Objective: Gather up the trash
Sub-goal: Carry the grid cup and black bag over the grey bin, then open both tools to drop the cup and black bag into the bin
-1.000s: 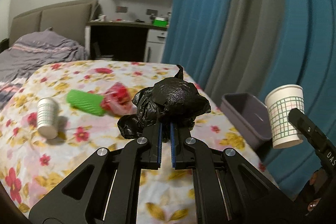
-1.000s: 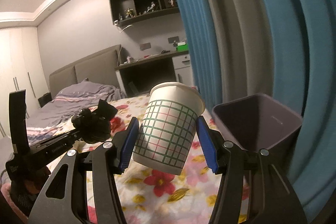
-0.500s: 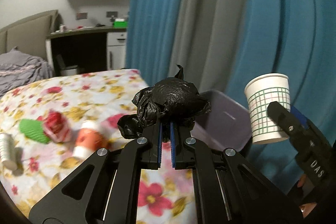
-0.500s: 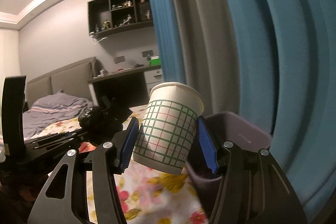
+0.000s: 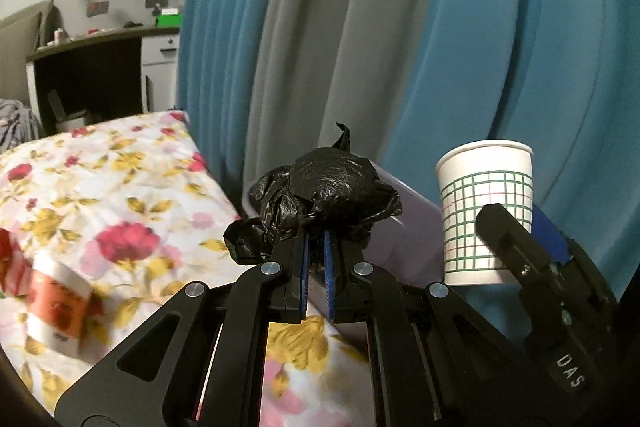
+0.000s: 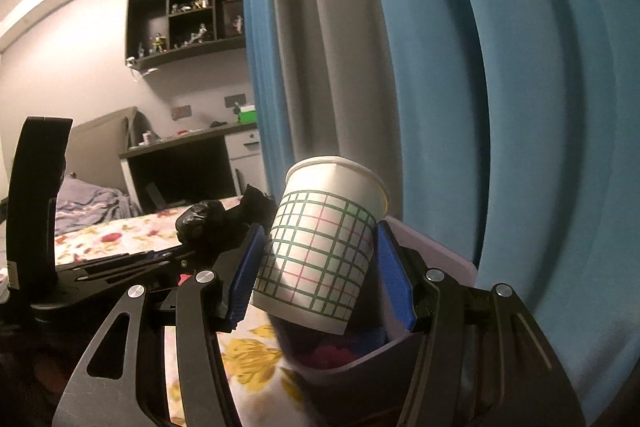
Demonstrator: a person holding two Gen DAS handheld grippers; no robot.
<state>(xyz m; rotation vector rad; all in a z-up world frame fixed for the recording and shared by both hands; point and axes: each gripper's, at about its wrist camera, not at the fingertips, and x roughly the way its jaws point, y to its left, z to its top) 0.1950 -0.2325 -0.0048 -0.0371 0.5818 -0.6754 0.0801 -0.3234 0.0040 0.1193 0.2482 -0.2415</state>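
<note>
My left gripper (image 5: 316, 239) is shut on a crumpled black plastic bag (image 5: 324, 191) and holds it just in front of the grey trash bin (image 5: 404, 231) beside the bed. My right gripper (image 6: 320, 259) is shut on a white paper cup with a green grid (image 6: 320, 247) and holds it over the bin (image 6: 436, 259), which has red trash inside. The cup (image 5: 486, 207) and right gripper also show at the right of the left wrist view. The bag (image 6: 204, 219) shows left of the cup in the right wrist view.
A floral bed sheet (image 5: 100, 195) lies at the left with a red and white cup (image 5: 56, 303) on its side. Blue and grey curtains (image 5: 400, 27) hang close behind the bin. A desk (image 5: 100, 67) stands at the far wall.
Both grippers have swung right toward the bin with their loads. The bin now sits directly under the cup and behind the bag. The green item and other bed trash have left view.
</note>
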